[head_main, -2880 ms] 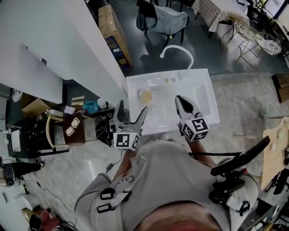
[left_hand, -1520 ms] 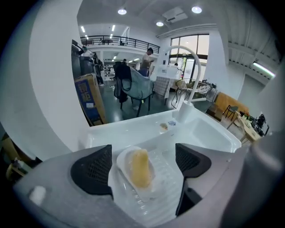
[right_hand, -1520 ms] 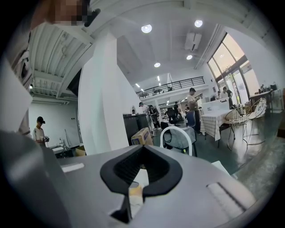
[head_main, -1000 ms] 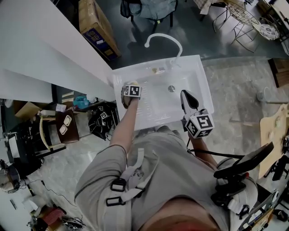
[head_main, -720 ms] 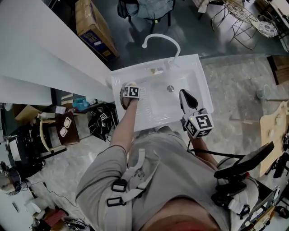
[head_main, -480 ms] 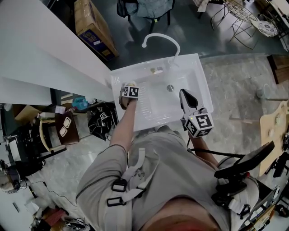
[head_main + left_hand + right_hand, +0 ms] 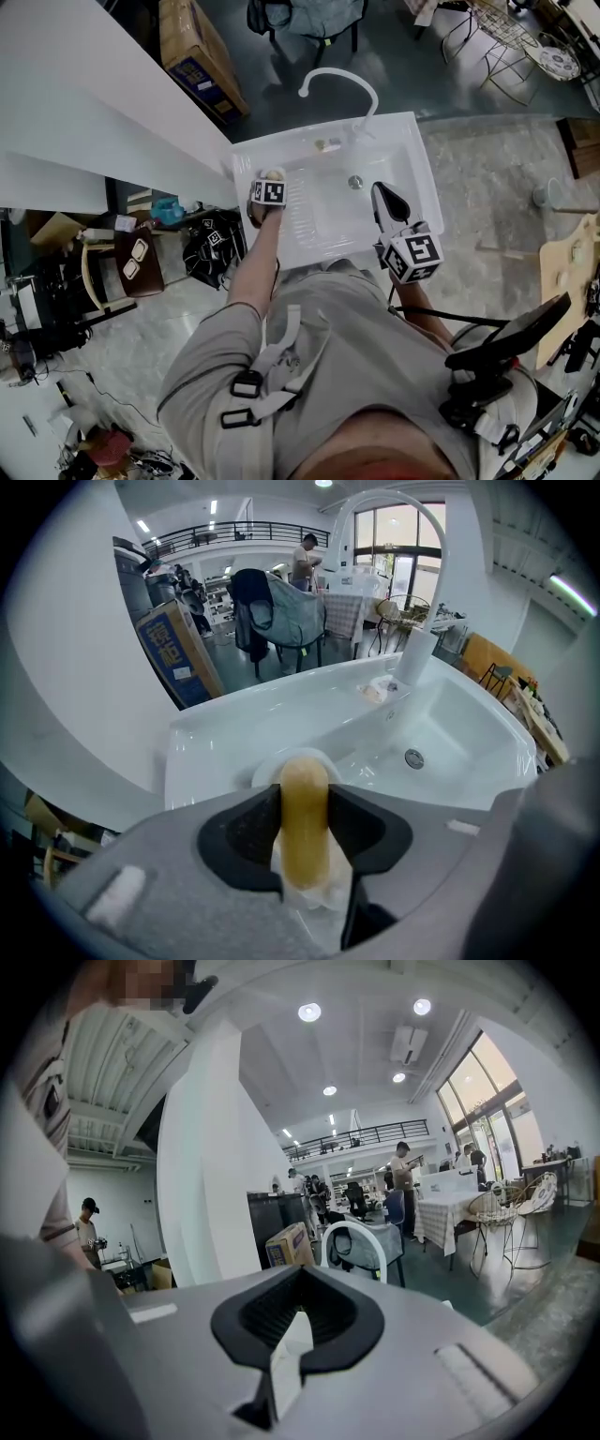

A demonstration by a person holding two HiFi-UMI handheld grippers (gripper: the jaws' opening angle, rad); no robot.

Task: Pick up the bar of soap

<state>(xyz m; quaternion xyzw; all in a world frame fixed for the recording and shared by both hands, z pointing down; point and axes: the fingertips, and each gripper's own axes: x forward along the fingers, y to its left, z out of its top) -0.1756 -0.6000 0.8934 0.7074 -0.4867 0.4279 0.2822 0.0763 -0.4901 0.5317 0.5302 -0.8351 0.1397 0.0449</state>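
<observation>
Bright, even daylight indoors; ceiling lamps [image 7: 309, 1012] glare at twelve o'clock, windows [image 7: 487, 1101] at two. Gripper views bulge and darken at edges; foreground perhaps slightly soft

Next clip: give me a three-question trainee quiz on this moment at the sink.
1. What is clamped in the left gripper? A) sponge B) bar of soap C) cloth
2. True or false: the right gripper is empty, jaws together, above the sink.
3. Fill in: the soap's colour is ____.
Key: 1 B; 2 true; 3 yellow.
</observation>
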